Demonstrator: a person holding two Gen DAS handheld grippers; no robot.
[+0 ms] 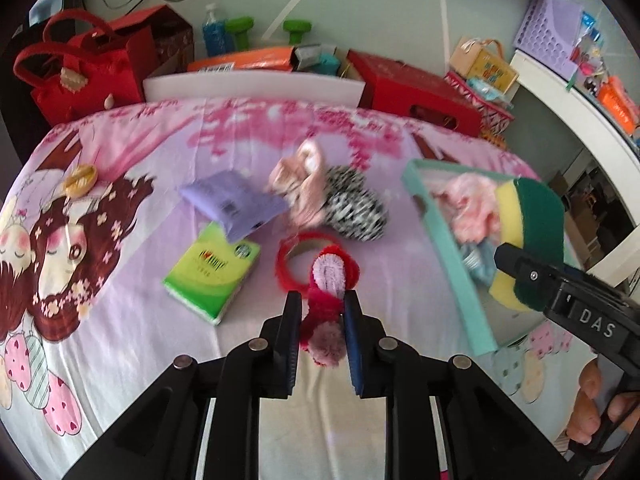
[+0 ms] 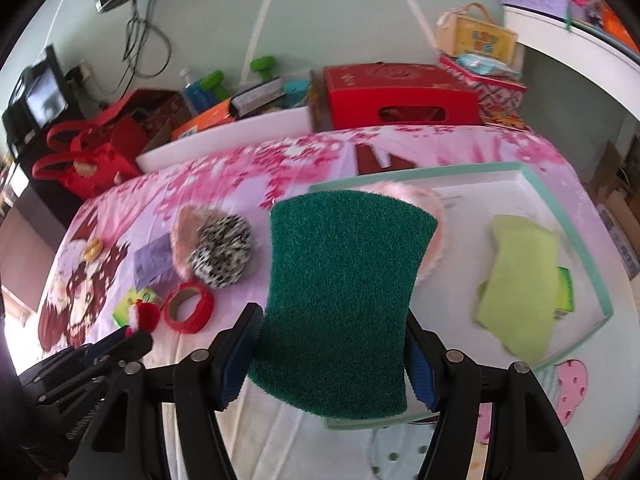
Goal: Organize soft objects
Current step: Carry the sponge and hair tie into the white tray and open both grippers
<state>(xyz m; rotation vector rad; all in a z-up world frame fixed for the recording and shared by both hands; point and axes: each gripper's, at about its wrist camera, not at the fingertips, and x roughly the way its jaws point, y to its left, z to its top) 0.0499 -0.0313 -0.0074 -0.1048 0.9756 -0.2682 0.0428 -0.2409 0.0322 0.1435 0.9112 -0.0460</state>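
Both hands are loaded right now, so this looks like the carry-to-the-box part of the sorting. The left gripper (image 1: 322,312) has its jaws pinched tight on a fuzzy red-and-pink plush thing (image 1: 326,300), held just above the cartoon bedsheet (image 1: 132,320). The right gripper (image 2: 332,344) is clamped across the sides of a green-and-yellow scrub sponge (image 2: 344,292), jaws fairly wide because the sponge is wide, and it hangs over the near edge of the teal-rimmed box (image 2: 588,224).

My guess at the next move: the sponge needs to go a bit further in over the box and get let go onto a bare patch, then the plush has to travel over to the right and follow it. The left hand has the longer trip, and the right gripper sits in its path.

What's in the box already: a fluffy pink thing (image 1: 468,200) at the far side, a lime-green cloth (image 2: 520,280) draped over what looks like a small green packet, and something pale blue I can't identify.

Still out on the bed: a leopard-print fuzzy item (image 1: 352,208), a peach fluffy one (image 1: 300,184), a purple packet (image 1: 236,204), a green tissue pack (image 1: 212,276) and a red tape roll (image 2: 188,308).
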